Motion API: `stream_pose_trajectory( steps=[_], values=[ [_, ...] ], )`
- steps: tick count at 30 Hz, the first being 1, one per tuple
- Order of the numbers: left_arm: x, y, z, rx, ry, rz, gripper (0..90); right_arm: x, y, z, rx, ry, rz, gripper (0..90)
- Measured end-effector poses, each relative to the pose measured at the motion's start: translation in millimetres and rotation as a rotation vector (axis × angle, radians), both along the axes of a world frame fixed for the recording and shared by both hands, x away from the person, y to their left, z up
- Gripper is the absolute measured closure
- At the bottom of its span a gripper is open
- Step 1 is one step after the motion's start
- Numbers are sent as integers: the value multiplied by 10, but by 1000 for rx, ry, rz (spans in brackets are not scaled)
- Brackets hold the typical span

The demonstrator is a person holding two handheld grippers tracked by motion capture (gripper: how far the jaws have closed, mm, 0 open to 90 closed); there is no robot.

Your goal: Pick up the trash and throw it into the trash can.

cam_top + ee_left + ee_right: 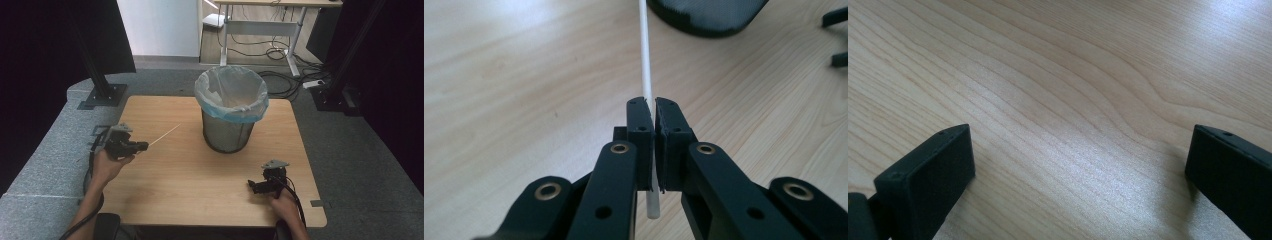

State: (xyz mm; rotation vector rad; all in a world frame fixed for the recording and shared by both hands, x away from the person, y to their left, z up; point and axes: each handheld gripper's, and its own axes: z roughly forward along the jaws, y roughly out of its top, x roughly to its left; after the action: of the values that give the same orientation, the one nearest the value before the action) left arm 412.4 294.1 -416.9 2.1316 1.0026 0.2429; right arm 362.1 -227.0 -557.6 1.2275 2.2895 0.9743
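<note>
While the left gripper [653,112] pinches a thin white stick [644,60] near its lower end, most of its length juts free over the wooden table [190,175], tip aimed toward the lined wire-mesh bin [231,107]. Stick looks light, stiff, probably smooth; likely to pivot or slip in so short a grip. A hold nearer its middle would steady it. Right gripper [257,186] rests low on the table, jaws wide apart, empty.

Bin [231,110] on table [200,185] rear centre; stick [165,134] left of bin.
</note>
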Motion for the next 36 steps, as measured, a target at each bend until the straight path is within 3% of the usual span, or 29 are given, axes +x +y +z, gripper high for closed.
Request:
stream_pose_trajectory(
  steps=[4, 5, 7, 8, 9, 15, 23, 28, 30, 31, 36],
  values=[
    [73, -39, 297, 15, -18, -14, 864, 0, 0, 1, 0, 1, 0, 0],
    [73, -39, 297, 15, -18, -14, 864, 0, -1, 1, -1, 0, 0, 0],
    [104, -47, 434, 13, -23, -20, 864, 0, -1, 1, -1, 0, 1, 0],
    [125, -57, 539, 6, -27, -19, 864, 0, 0, 1, 0, 1, 0, 0],
    [125, -57, 539, 6, -27, -19, 864, 0, 0, 1, 0, 1, 0, 0],
    [183, -102, 922, -16, -50, -36, 864, 0, -1, 2, 0, 2, 1, 0],
    [262, -268, 1423, -7, -82, -72, 864, 0, 0, 2, 1, 2, 0, 0],
    [328, -502, 1679, -8, -95, -114, 864, -1, 0, 2, 1, 4, 0, 0],
    [414, -682, 1773, 0, -85, -137, 864, 0, -1, 2, 0, 2, 1, 0],
    [414, -682, 1773, 0, -85, -137, 864, 0, -1, 2, 0, 2, 1, 0],
    [606, -1069, 1841, 31, -66, -175, 863, 0, -1, 2, 0, 2, 1, 0]
  ],
)
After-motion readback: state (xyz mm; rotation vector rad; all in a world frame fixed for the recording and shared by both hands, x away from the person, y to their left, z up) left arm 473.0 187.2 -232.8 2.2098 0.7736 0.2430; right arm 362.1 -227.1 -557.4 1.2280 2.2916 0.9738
